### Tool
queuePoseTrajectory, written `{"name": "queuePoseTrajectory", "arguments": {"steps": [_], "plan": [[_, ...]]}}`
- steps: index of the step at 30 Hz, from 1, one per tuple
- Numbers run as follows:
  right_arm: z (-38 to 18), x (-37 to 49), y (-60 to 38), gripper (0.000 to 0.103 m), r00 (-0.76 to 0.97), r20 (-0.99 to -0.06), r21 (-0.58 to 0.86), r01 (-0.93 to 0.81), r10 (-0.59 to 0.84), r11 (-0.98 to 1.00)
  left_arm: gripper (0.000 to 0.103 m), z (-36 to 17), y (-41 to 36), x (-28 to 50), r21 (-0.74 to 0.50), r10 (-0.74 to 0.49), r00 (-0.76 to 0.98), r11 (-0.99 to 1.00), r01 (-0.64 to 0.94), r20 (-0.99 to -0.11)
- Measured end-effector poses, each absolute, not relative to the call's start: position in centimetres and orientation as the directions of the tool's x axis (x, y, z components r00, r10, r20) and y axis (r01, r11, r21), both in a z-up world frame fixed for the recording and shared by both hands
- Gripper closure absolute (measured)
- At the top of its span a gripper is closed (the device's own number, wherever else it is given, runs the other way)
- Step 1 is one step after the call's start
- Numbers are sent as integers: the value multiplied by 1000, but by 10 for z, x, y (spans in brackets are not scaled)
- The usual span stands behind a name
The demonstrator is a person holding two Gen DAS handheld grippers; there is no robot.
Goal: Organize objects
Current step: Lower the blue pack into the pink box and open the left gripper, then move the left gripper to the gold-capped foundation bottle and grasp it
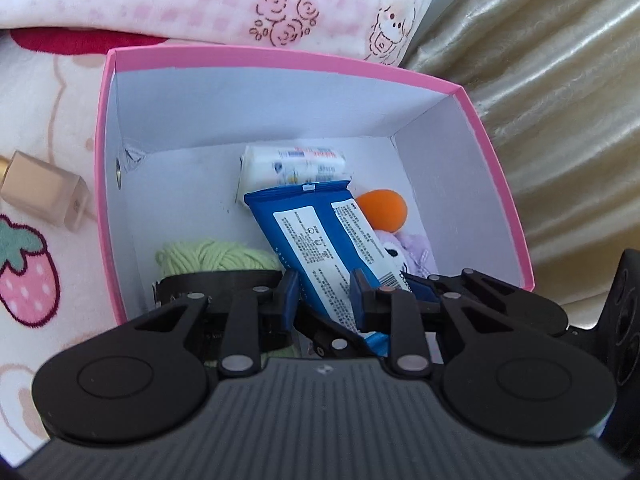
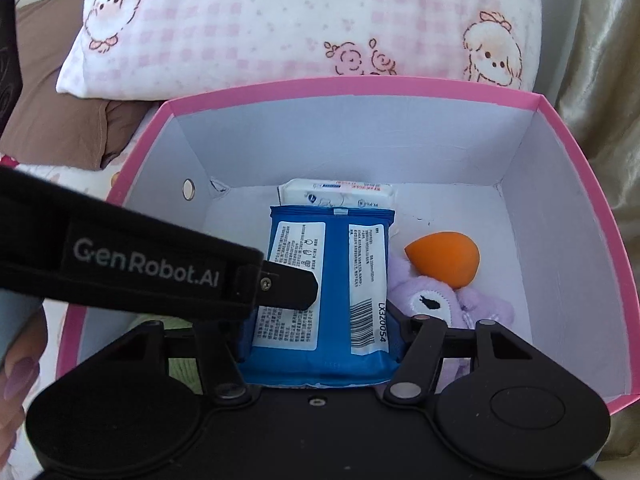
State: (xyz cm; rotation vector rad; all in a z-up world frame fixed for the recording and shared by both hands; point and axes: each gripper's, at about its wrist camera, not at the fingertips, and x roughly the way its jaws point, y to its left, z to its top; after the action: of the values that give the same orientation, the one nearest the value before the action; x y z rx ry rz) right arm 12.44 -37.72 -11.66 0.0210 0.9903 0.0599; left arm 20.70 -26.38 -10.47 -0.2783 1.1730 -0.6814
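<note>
A pink box (image 1: pixel 280 54) (image 2: pixel 360 84) with white walls stands open on the bed. A blue wipes pack (image 1: pixel 312 236) (image 2: pixel 332 288) leans inside it, label side up, its far end resting on a white pack (image 1: pixel 296 164) (image 2: pixel 336 194). My left gripper (image 1: pixel 324 298) is nearly closed, with the pack's near corner between its pads. My right gripper (image 2: pixel 320 340) spans the pack's width, and the pack fills the gap between its fingers. In the box there are also an orange sponge (image 1: pixel 382 210) (image 2: pixel 444 258), a purple plush (image 1: pixel 412 248) (image 2: pixel 432 300) and green yarn (image 1: pixel 208 256).
A beige bottle (image 1: pixel 44 188) lies on the strawberry blanket left of the box. A pink checked pillow (image 1: pixel 240 0) (image 2: pixel 300 20) sits behind it, and gold fabric (image 1: pixel 560 80) lies to the right. The left gripper's strap (image 2: pixel 144 268) crosses the right wrist view, beside a hand (image 2: pixel 18 372).
</note>
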Motion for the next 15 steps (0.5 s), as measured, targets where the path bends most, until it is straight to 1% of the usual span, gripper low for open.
{"name": "queuePoseTrajectory", "arguments": {"steps": [1,3,4,6,9,15], "plan": [[-115,122,-377,34,541,-839,51,-44,66,998,79,-104,-261,205,-539,-628,218,765,353,-747],[-109,119,-380,27,531,-843,75,-37,83,997,79,-99,-256,199,-538,-633,223,759,367,-741],[-106,116,-383,26,528,-844,94,-33,97,995,79,-95,-254,196,-540,-639,219,753,376,-738],[-96,110,-386,25,540,-835,114,-23,108,993,79,-86,-249,190,-543,-649,216,742,394,-729],[-78,101,-386,24,563,-820,107,-18,99,994,78,-66,-241,180,-525,-651,238,737,426,-721],[-31,78,-364,23,626,-772,61,-94,107,994,77,-19,-219,166,-470,-635,261,737,485,-727]]}}
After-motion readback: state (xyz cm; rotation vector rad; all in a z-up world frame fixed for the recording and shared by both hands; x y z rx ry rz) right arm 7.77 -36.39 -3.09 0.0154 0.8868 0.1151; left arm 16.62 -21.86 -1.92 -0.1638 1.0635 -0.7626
